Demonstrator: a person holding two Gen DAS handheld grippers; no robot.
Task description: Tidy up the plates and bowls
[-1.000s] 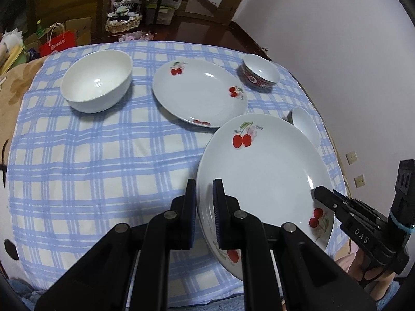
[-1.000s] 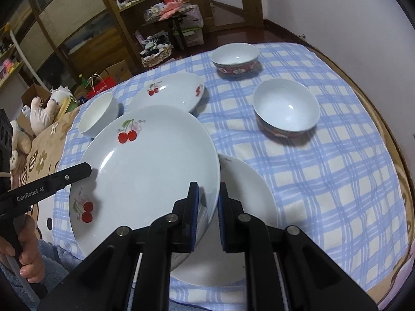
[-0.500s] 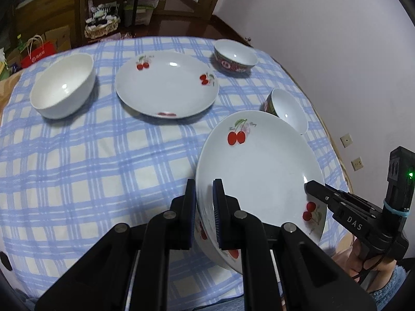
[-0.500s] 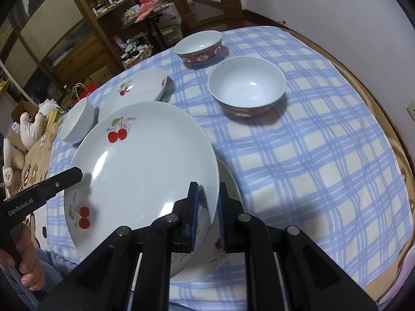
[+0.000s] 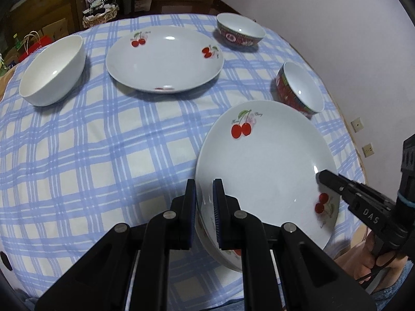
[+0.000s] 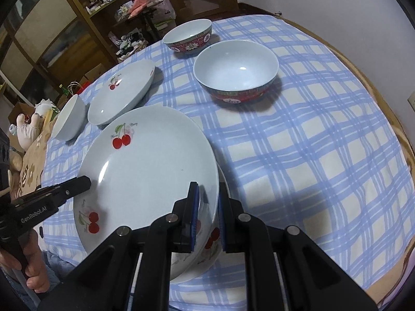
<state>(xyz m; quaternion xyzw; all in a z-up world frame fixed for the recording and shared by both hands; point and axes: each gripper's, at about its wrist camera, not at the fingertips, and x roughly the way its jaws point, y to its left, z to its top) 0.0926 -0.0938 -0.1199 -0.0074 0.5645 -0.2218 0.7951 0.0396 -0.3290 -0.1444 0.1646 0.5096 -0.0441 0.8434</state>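
On tablecloth (image 5: 103, 142) | both tongs (image 5: 204, 197) (image 6: 208, 199) clamp cherry plate (image 5: 267, 168) | second plate (image 6: 207, 264) beneath: right view only

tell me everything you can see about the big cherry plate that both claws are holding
The big cherry plate is glossy white, ceramic-looking, round and shallow, with red cherry prints near its rim. The left claw and right claw each pinch opposite edges. It sits slightly tilted over another cherry plate below, above the blue checked tablecloth.
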